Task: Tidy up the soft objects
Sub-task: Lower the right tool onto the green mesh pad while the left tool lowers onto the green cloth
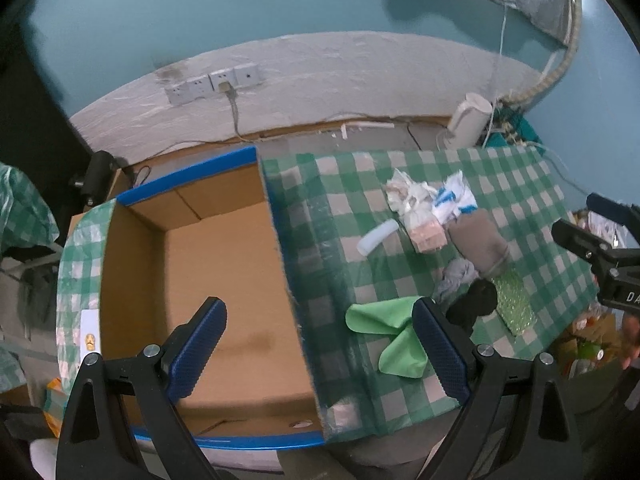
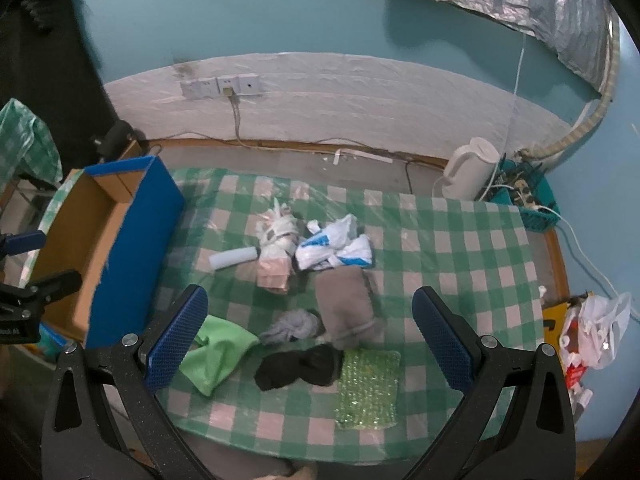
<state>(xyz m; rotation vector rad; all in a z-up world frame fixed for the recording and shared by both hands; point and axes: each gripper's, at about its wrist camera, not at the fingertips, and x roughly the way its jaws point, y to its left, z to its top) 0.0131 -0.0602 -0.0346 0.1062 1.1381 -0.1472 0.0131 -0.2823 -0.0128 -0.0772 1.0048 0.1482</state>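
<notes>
An open cardboard box [image 1: 208, 264] with blue edges sits at the left of the green checked tablecloth [image 2: 460, 248]; it looks empty. It also shows in the right wrist view [image 2: 132, 240]. Soft items lie in a cluster: a green cloth [image 2: 216, 354], black cloth [image 2: 300, 366], grey rag [image 2: 292, 326], brown cloth [image 2: 346, 306], bubble wrap [image 2: 368, 388], white-blue bag [image 2: 336, 250], tied white bag [image 2: 278, 230], pale roll [image 2: 234, 258]. My left gripper [image 1: 320, 352] is open above the box's right wall. My right gripper [image 2: 310, 338] is open above the cluster.
A white kettle [image 2: 470, 172] and a teal basket [image 2: 528, 200] of cables stand at the back right. A wall socket strip [image 2: 222, 86] with a cord is behind. A plastic bag [image 2: 596, 332] hangs past the table's right edge.
</notes>
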